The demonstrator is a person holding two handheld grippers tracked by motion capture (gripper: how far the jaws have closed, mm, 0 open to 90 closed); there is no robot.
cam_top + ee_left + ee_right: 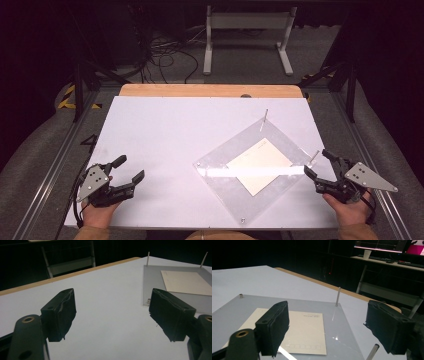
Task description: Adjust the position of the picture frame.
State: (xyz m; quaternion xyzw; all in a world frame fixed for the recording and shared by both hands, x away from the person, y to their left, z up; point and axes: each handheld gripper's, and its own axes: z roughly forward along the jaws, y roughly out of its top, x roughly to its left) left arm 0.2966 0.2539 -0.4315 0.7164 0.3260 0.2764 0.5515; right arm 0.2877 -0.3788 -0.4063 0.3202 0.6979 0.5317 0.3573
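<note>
Your left gripper (125, 172) sits at the table's near-left corner, jaws spread wide and empty, well apart from the clear acrylic plate (220, 157). The plate lies right of centre, turned like a diamond, with a cream envelope (260, 165) under or in it. Your right gripper (317, 162), also wide open and empty, hovers just beside a thin upright pin (314, 158); swing in carelessly and you'd likely knock that pin or skid the plate.
</note>
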